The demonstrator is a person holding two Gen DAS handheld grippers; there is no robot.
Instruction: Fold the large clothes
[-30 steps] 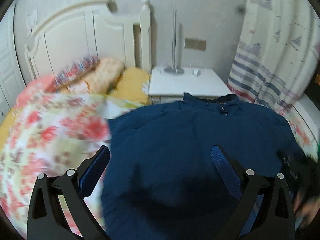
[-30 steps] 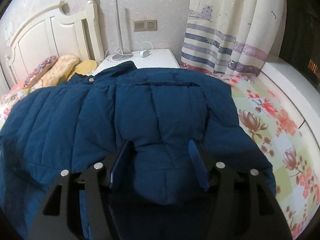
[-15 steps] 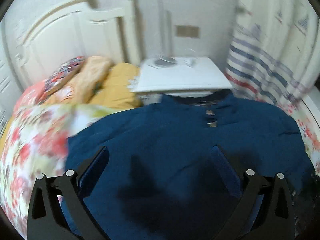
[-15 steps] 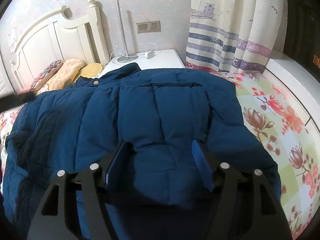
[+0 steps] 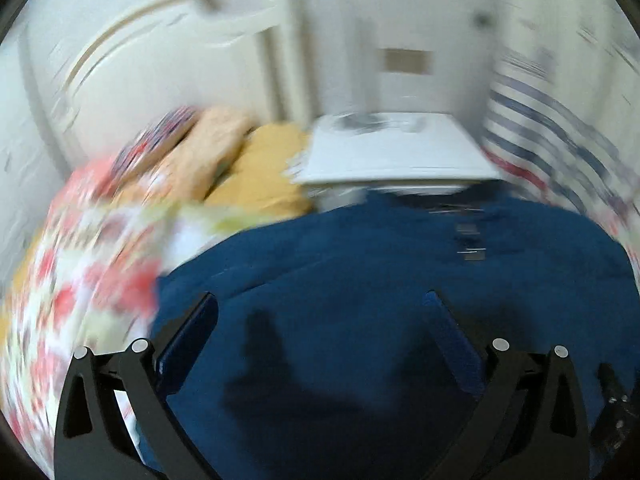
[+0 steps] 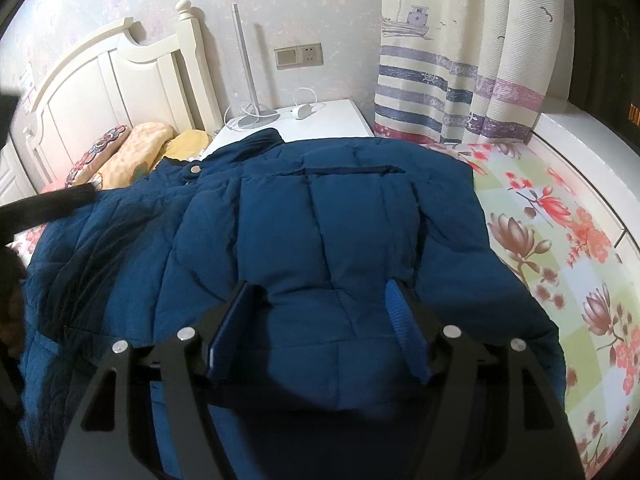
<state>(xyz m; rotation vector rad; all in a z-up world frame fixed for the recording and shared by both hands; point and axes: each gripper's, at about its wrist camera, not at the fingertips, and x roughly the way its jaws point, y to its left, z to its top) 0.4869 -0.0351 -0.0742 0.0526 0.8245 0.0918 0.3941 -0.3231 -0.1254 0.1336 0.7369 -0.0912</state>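
Black claws, blue pads
Each claw, left claw (image 5: 320, 332) and right claw (image 6: 322, 320), has 2 black fingers, blue ribbed pads (image 6: 404, 332), silver screws.

One padded jacket, two grippers, and a handful of bedroom things lying ahead of them.

One dark blue quilted puffer jacket (image 6: 320, 216) is lying under one black right gripper (image 6: 320, 332), and one black left gripper (image 5: 320, 336) is hovering over the same jacket; each is showing two blue-padded fingers (image 6: 406, 332). Ahead of the right gripper, one white bedside cabinet (image 6: 336, 120) is carrying one slim silver stick lamp (image 6: 248, 68) and one small white charger (image 6: 302, 111). Ahead-left, three pillows are showing: one floral (image 6: 98, 154), one peach (image 6: 134, 150), one mustard yellow (image 6: 188, 145). One two-plate wall socket panel (image 6: 298, 55) is sitting above the cabinet, and one striped nautical curtain (image 6: 460, 52) is hanging ahead-right.
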